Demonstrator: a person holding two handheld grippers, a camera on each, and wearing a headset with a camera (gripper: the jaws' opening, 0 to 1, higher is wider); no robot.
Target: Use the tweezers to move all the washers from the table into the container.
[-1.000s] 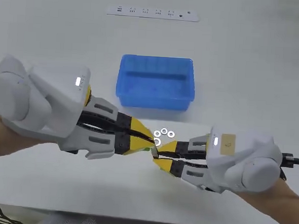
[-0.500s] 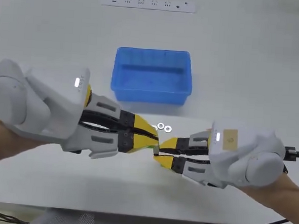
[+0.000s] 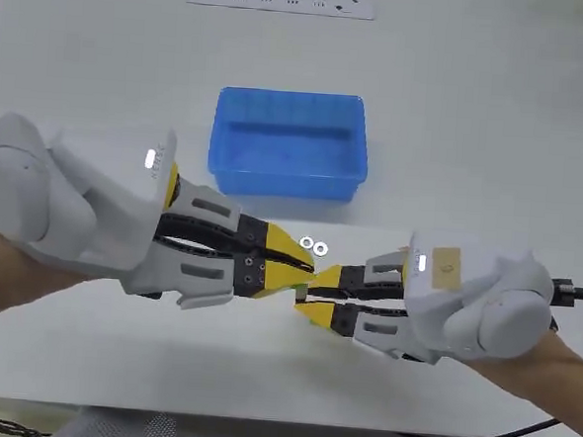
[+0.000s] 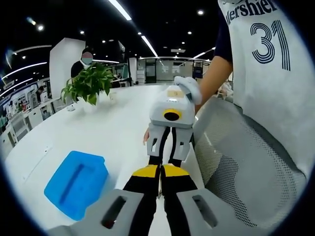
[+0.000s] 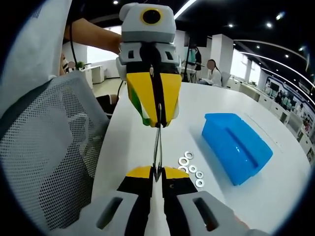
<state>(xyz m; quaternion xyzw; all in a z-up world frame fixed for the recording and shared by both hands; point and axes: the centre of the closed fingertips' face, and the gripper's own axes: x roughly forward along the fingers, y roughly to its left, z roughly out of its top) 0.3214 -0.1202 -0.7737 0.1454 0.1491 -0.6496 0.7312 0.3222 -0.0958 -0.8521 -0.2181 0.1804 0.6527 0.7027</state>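
Note:
Thin metal tweezers (image 5: 157, 145) bridge my two grippers, which face each other tip to tip above the white table (image 3: 455, 139). My left gripper (image 3: 303, 272) comes in from the left with its yellow jaws shut on one end. From the right, my right gripper (image 3: 301, 303) is shut on the other end. In the right gripper view, the left gripper (image 5: 158, 123) hangs from the top and my own jaws (image 5: 155, 173) pinch the tweezers below. Several washers (image 5: 191, 167) lie just right of the tweezers; two washers (image 3: 315, 246) show past the jaws. The blue container (image 3: 288, 144) sits beyond them.
A white power strip (image 3: 280, 0) lies at the table's far edge. In the left gripper view the container (image 4: 76, 182) is at lower left, a mesh chair (image 4: 236, 167) and a person in a numbered shirt (image 4: 266, 59) on the right.
The camera has tilted, so the container and power strip sit higher in the picture. Both grippers, still joined at the tweezers, have drawn slightly back from the washers and now cover some.

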